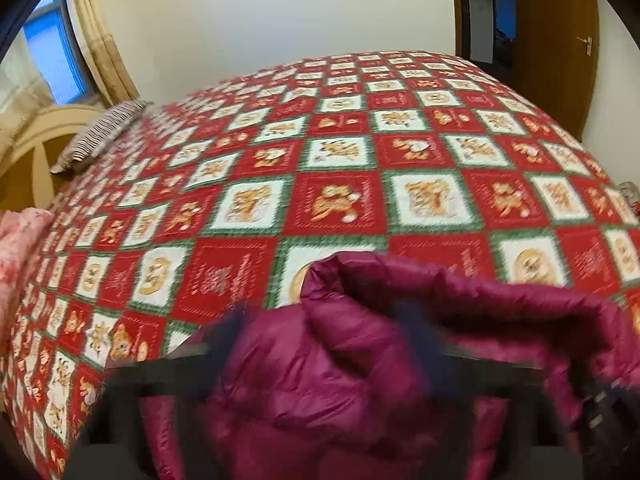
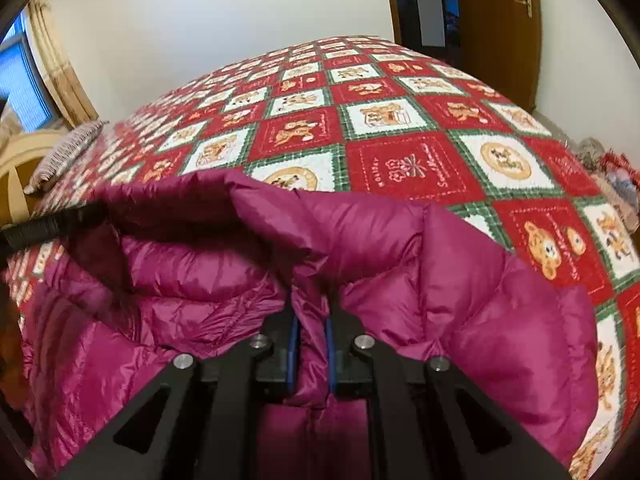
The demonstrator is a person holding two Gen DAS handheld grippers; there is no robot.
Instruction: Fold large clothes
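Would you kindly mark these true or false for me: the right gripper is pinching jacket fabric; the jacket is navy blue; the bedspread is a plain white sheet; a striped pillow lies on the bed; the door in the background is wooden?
1. The right gripper is pinching fabric of the jacket. True: a fold sits clamped between its blue pads.
2. The jacket is navy blue. False: it is a magenta puffer jacket.
3. The bedspread is a plain white sheet. False: it is a red, white and green checked quilt with bear pictures.
4. A striped pillow lies on the bed. True, at its far left corner.
5. The door in the background is wooden. True: brown wood, with a metal handle.
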